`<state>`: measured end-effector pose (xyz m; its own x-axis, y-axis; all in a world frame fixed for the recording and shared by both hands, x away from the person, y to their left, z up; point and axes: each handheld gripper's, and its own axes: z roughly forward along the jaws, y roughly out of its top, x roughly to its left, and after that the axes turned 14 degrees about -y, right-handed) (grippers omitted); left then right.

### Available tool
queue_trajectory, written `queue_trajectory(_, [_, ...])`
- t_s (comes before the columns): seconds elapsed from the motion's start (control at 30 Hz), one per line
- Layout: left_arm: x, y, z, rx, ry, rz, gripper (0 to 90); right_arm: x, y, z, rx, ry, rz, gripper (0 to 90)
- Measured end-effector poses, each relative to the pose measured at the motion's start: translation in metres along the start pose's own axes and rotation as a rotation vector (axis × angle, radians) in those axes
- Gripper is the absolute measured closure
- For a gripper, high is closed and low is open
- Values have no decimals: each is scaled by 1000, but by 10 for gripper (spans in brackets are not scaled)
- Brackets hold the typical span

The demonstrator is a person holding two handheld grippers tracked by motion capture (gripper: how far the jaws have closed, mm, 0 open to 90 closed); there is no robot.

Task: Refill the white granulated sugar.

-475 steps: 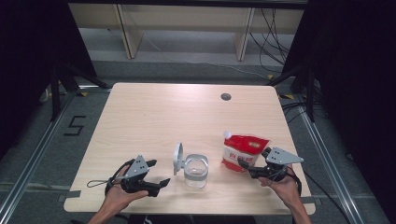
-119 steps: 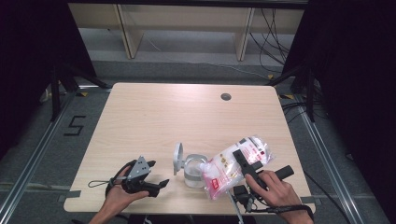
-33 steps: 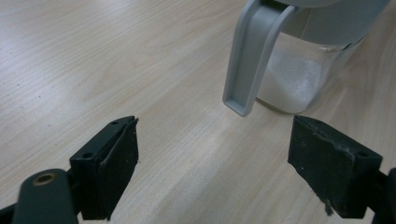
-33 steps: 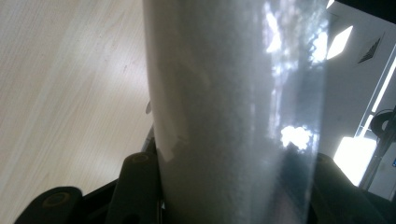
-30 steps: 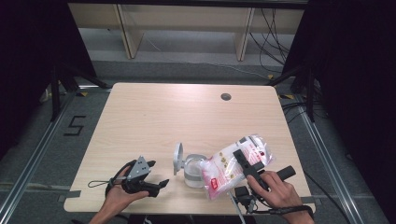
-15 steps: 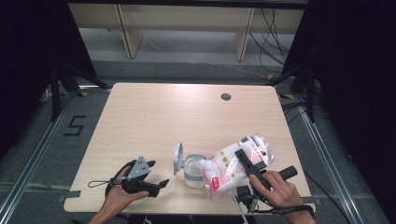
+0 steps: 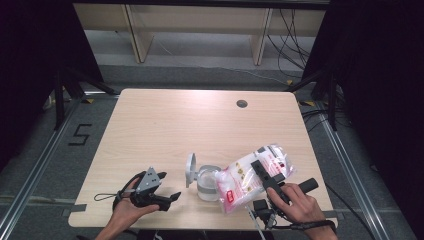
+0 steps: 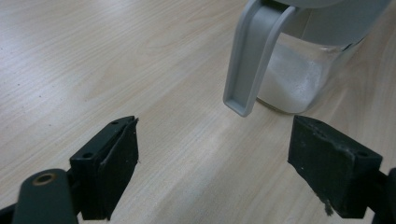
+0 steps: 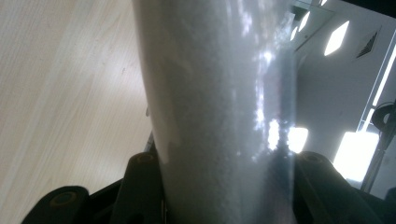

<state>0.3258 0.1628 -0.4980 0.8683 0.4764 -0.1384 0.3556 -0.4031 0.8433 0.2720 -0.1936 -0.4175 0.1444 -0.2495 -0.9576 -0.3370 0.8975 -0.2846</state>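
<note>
A clear jar (image 7: 207, 184) with white powder in its bottom stands near the table's front edge, its grey flip lid (image 7: 190, 169) standing open on the left. My right gripper (image 7: 260, 169) is shut on a clear bag (image 7: 247, 177) of white grains with a red label, tipped down and left with its low end at the jar's mouth. In the right gripper view the bag (image 9: 219, 93) sits pinched between both jaws of that gripper (image 9: 224, 186). My left gripper (image 7: 169, 186) rests open just left of the jar. In the left gripper view its jaws (image 8: 215, 172) stand wide apart, facing the lid (image 8: 252, 56) and the jar (image 8: 299, 79).
The light wooden table (image 7: 175, 125) has a small dark cable hole (image 7: 242, 104) at the back right. Black stands and cables flank the table on the floor. A person's hands hold both grippers at the front edge.
In the oldest frame the bag stood upright on the table; now it is lifted and tipped over the jar. Over the last second nothing has visibly moved.
</note>
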Motion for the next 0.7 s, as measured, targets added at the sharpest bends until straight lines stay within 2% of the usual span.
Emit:
queue_trajectory(0.27, [0,0,0,0,1,1,157,-3,-2,-1,3,-10,-9,617])
queue_trajectory(0.3, [0,0,-1,7,3,3,157,-4,-3,1,-13,-16,-19,618])
queue_trajectory(0.33, [0,0,0,2,3,0,158,-2,-4,-1,8,0,-4,618])
queue_trajectory(0.53, [0,0,0,2,2,0,158,-2,-7,-1,18,-5,-11,620])
queue_trajectory(0.6, [0,0,-1,10,3,6,157,-4,-7,0,2,-14,-26,620])
queue_trajectory(0.7, [0,0,-1,10,3,5,158,-4,-8,-1,3,-12,-23,622])
